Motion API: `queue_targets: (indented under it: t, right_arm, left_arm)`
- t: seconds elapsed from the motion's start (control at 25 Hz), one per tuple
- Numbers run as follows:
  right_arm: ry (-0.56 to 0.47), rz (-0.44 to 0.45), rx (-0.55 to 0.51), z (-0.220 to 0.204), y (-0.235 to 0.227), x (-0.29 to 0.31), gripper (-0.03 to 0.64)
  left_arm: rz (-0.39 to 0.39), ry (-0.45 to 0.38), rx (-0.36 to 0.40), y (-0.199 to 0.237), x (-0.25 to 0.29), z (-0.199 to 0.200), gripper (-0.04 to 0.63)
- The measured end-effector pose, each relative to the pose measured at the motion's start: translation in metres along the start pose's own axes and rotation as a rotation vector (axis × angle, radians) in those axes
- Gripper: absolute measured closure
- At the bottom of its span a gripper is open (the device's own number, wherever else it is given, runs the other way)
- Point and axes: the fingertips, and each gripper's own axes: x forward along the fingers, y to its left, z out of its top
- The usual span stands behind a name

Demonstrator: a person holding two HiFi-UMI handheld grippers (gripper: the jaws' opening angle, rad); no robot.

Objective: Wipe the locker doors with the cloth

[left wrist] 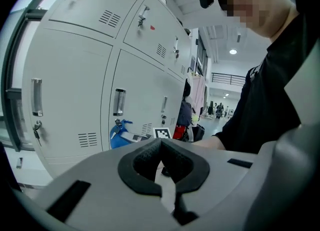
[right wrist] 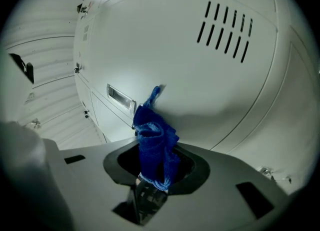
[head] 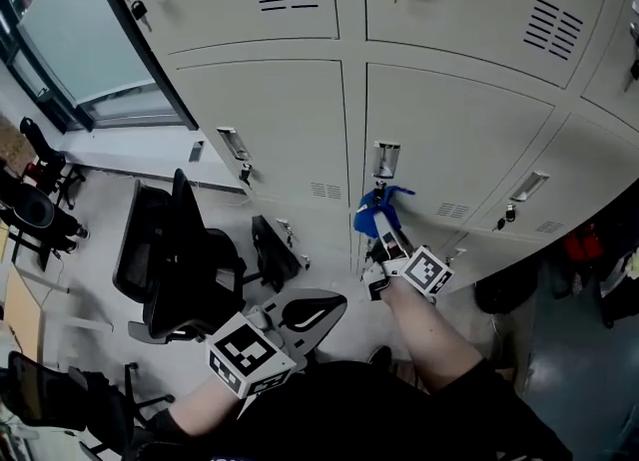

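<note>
Two grippers show in the head view. The right gripper (head: 383, 232) is held up at a bank of grey lockers (head: 280, 120), with a blue cloth (head: 373, 212) bunched at its tip against a lower door, just under that door's recessed handle (head: 385, 160). The left gripper (head: 305, 319) hangs low by the person's body, well apart from the lockers. Every locker door in sight is shut, and keys (head: 140, 8) hang from the lock of an upper one. A black office chair (head: 175, 259) stands on the floor before the lockers at the left, near a window (head: 80, 40). In the left gripper view, its fingers (left wrist: 142, 162) are pressed together with nothing between them. Beyond them the cloth shows low on a door, beneath a handle, with the right gripper just beside it, and the person's dark top (left wrist: 270, 100) fills the right side. In the right gripper view, the fingers (right wrist: 122, 163) pinch the cloth's lower end. The cloth rises from them in a crumpled wad, its top corner against the door below a row of vent slots (right wrist: 225, 27).
</note>
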Motion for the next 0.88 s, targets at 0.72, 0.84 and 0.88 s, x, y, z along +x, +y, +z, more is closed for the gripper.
queue_targets:
  t: [0.72, 0.84, 0.88]
  right_arm:
    - [-0.231, -0.162, -0.06, 0.116, -0.057, -0.1, 0.514]
    - [-0.28, -0.17, -0.035, 0.133, -0.06, -0.116, 0.514]
    - [-0.293, -0.175, -0.035, 0.138, -0.062, -0.121, 0.514]
  left_arm:
    - [-0.079, 0.014, 0.028, -0.016, 0.028, 0.006, 0.588]
    - [-0.106, 0.02, 0.032, -0.023, 0.039, 0.007, 0.588]
    - [-0.113, 0.02, 0.033, -0.025, 0.043, 0.007, 0.588]
